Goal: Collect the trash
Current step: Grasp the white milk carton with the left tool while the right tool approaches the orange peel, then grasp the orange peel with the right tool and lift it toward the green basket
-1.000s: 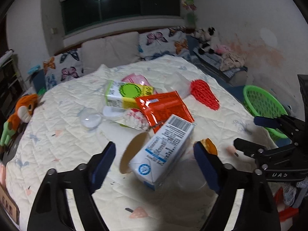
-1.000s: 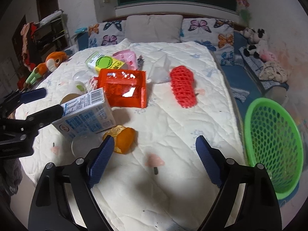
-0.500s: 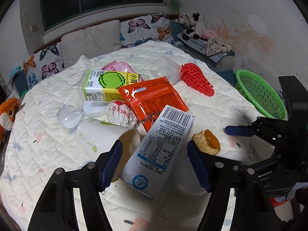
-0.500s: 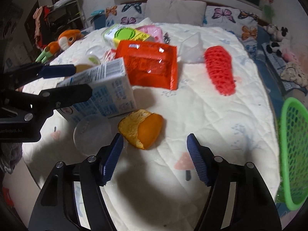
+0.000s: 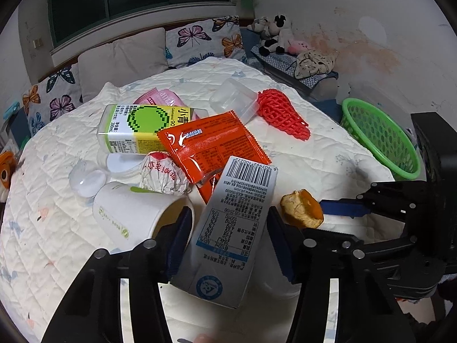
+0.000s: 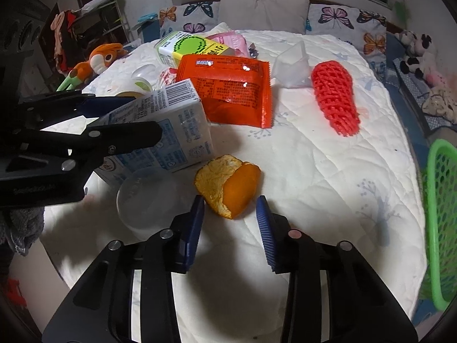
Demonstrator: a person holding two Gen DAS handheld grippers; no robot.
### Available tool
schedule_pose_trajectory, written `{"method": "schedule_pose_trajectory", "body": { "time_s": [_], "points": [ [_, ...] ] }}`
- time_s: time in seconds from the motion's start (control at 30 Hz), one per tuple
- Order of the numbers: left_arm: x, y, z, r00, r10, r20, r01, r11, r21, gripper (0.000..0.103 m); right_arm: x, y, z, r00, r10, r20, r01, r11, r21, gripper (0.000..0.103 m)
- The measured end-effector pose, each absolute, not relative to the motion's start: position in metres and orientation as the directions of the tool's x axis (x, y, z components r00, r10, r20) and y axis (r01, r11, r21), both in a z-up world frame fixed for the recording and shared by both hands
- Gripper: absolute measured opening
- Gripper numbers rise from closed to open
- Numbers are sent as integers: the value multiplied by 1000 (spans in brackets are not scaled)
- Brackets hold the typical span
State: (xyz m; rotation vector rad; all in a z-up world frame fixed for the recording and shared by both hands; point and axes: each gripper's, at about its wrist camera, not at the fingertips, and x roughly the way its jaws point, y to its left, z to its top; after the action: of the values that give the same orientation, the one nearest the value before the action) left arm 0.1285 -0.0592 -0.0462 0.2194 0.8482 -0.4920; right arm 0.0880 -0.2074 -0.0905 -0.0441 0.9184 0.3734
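A white and blue milk carton lies on the white quilt between the fingers of my left gripper; the jaws are close to its sides and not clamped. It also shows in the right wrist view. An orange peel lies just ahead of my right gripper, whose jaws are open around its near end. The peel also shows in the left wrist view. A green basket stands off the bed's right side.
Beyond the carton lie an orange foil packet, a paper cup, a crumpled wrapper, a green-yellow drink box, a clear plastic box and red foam netting. A clear lid lies left of the peel.
Both grippers have moved forward and down. The left one now straddles the milk carton with narrower jaws. The right one has reached the orange peel and its jaws have narrowed.
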Motion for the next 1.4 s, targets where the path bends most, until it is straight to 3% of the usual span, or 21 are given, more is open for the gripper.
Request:
{"method": "schedule_pose_trajectory", "body": {
  "time_s": [0.3,0.6,1.27,1.37,1.4],
  "points": [
    [124,-56,-38,571,-336,-749,472,881,-35,45,77,-232,-81,572,298,-764,-285,946,155,23],
    [113,-55,-17,598,-355,-719,466,884,-48,44,64,-256,-75,607,275,-745,-238,958,160,21],
    [112,-48,14,637,-364,-679,443,894,-63,44,62,-254,-78,592,304,-747,-242,950,195,21],
    [113,-46,14,638,-361,-680,437,897,-66,44,72,-242,-73,586,332,-739,-267,940,211,23],
    [113,-45,15,639,-361,-680,437,897,-65,44,74,-236,-71,585,339,-737,-282,937,207,29]
  ]
}}
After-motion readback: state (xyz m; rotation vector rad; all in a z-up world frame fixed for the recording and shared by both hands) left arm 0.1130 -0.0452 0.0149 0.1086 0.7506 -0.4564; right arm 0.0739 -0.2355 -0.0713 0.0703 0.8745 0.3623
